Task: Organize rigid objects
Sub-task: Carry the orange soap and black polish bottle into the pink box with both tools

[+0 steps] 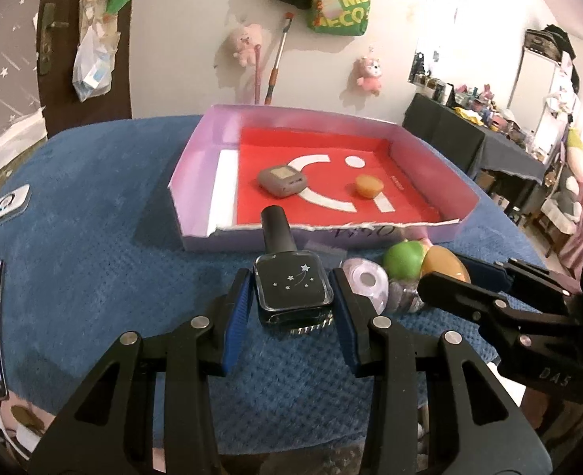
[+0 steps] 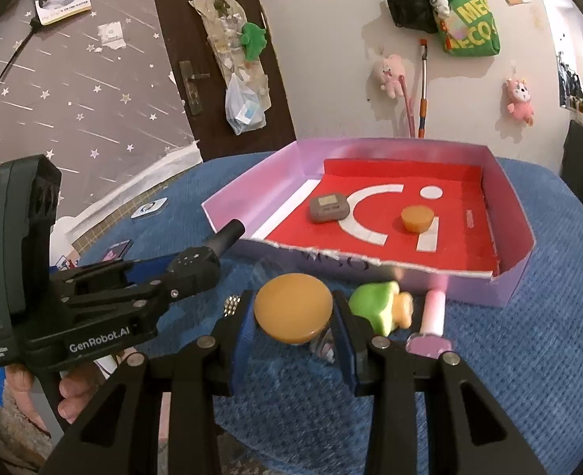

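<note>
The left hand-held gripper (image 1: pixel 291 301) pinches one dark square bottle (image 1: pixel 292 291) with silver stars and a black cap. The right hand-held gripper (image 2: pixel 293 316) clamps one round orange lid (image 2: pixel 293 306). Ahead of both, the pink tray (image 2: pixel 251 194) on the desk holds two items: one grey gadget (image 2: pixel 328 208), one orange cup (image 2: pixel 416 217).

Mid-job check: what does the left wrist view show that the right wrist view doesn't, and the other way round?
Only the left wrist view: the star print on the dark square bottle between the left gripper pads, and a pale tape roll beside it.

Only the right wrist view: the flat top of the orange-lidded jar between the right gripper pads, a pink-capped bottle lying down, and the hand holding the left gripper.

Both: the pink tray holding a grey device and a small orange cup, plus the green toy.
</note>
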Tool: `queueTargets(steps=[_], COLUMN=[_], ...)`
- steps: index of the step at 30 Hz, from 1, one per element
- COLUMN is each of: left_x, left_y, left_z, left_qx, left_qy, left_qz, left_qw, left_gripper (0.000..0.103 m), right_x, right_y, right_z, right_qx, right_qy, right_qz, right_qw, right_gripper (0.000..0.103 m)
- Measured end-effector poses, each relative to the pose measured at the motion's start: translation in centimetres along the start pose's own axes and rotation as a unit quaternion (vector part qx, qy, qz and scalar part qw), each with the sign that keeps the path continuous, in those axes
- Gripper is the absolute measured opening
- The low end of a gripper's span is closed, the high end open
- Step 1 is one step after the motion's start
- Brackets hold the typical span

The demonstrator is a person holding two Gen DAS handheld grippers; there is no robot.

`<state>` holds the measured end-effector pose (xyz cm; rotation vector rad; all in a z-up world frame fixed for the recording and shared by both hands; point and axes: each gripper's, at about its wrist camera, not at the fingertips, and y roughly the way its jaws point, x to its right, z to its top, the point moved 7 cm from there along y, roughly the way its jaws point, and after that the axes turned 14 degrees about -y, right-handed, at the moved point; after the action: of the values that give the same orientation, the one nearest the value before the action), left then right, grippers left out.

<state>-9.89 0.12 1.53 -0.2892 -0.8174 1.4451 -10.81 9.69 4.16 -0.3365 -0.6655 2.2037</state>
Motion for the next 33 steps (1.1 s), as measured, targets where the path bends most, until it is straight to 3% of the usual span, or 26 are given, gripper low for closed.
queueTargets(steps=[33], left_x=[4.1], left_y=[3.5], left_z=[5.1], left_qx=[-0.025], left_qy=[0.059], left_qz=[-0.055], left_qw=[0.9965], left_gripper=[0.035], right_x=[5.7], right_y=[2.5], right_z=[3.6], right_qx=[-0.014], right_qy=[0.01], right_qz=[-0.01], right_qw=[1.0], right_gripper=[0.04])
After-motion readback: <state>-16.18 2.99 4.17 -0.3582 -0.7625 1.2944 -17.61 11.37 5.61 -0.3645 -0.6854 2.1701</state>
